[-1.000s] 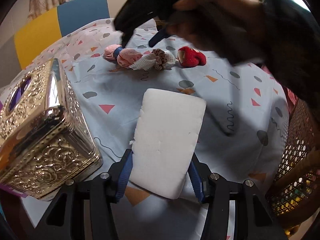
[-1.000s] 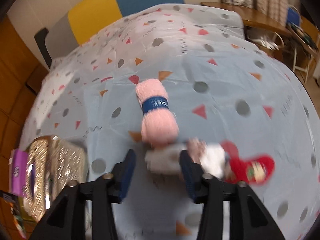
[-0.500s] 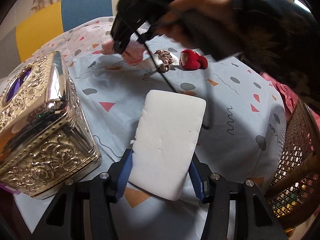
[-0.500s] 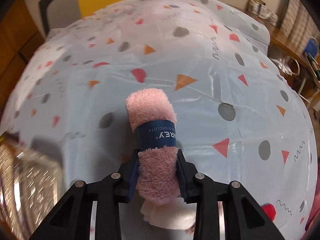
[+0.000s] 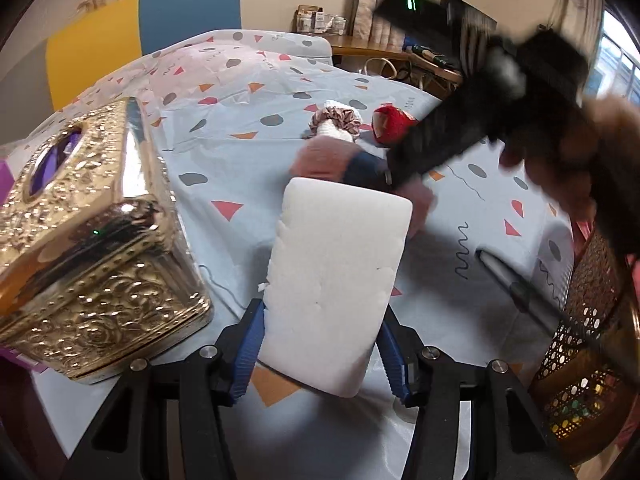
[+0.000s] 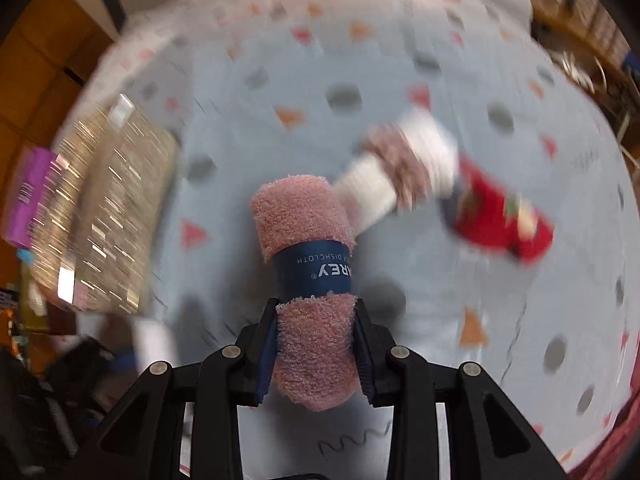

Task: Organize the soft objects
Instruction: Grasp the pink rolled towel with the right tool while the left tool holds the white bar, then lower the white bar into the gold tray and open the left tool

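My right gripper (image 6: 316,350) is clamped on the pink rolled dishcloth (image 6: 308,256), its jaws having just closed; the pads dent the fluffy pile below the navy paper band (image 6: 314,268). It is light and squashy, so it will hold without slipping, though I judge a grip nearer the band would stop the free end from drooping. It sits at centre frame, apparently lifted above the patterned tablecloth (image 6: 500,320), which blurs behind it. My right hand (image 5: 568,152) comes in from the upper right of the left view, pointing steeply down. My left gripper (image 5: 320,344) pinches the white foam sponge (image 5: 340,276) at its near end, half open, low centre, beside the gold tissue box (image 5: 88,240). The foam is stiff enough to stand out unsupported.
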`<state>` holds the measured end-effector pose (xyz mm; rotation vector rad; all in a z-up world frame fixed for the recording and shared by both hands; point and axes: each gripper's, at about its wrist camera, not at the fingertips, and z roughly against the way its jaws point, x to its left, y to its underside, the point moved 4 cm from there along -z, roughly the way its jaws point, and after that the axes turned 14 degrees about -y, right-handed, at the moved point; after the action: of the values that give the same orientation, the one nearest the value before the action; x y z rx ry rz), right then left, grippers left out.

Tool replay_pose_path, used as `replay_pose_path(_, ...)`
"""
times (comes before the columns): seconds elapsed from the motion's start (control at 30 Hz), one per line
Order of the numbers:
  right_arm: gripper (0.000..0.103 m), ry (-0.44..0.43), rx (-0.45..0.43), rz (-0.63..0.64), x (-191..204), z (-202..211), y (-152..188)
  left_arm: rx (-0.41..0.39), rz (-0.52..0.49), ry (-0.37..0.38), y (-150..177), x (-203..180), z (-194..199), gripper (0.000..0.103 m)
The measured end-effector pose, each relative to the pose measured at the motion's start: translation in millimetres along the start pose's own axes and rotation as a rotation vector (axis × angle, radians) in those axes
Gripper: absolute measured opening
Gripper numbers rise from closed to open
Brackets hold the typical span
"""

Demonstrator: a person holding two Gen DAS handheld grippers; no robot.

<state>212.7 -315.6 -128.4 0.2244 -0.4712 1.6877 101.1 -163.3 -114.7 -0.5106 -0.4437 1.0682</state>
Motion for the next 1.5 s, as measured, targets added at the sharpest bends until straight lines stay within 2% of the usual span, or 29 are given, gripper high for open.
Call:
replay_pose_path(0.07,0.036,0.030,0.010,-0.018,-5,-12,6,0.014,0.004,-0.003,0,1,0,0.054)
replay_pose_path(0.17,0.037,0.049,-0.042,-0.054,-6,-13,2,0.020,0.022,-0.001,-5,5,6,0.054)
replay_pose_path(0.33,0.038,0.050,-0.102,-0.111,-9,-16,0,-0.042,0.045,0.005,-28,11,30,0.054)
replay_pose_path(0.47,0.039,0.006,-0.132,-0.161,-16,-14,2,-0.106,0.069,-0.002,-60,20,49,0.054)
replay_pose_path(0.63,0.039,0.000,-0.148,-0.177,-20,-10,3,-0.159,0.153,-0.060,-102,58,62,0.054)
replay_pose_path(0.83,0.040,0.029,-0.144,-0.159,-17,-12,8,-0.167,0.335,-0.195,-110,139,76,0.055)
replay_pose_path(0.97,0.040,0.042,-0.139,-0.149,-14,-14,7,-0.160,0.462,-0.269,-93,198,86,0.055)
replay_pose_path(1.1,0.040,0.051,-0.137,-0.143,-9,-17,4,-0.158,0.561,-0.343,-57,250,102,0.055)
replay_pose_path(1.27,0.040,0.062,-0.138,-0.137,-7,-17,5,-0.160,0.593,-0.423,-10,280,123,0.055)
replay_pose_path(1.5,0.040,0.108,-0.138,-0.117,-1,-23,6,-0.110,0.652,-0.531,78,303,144,0.056)
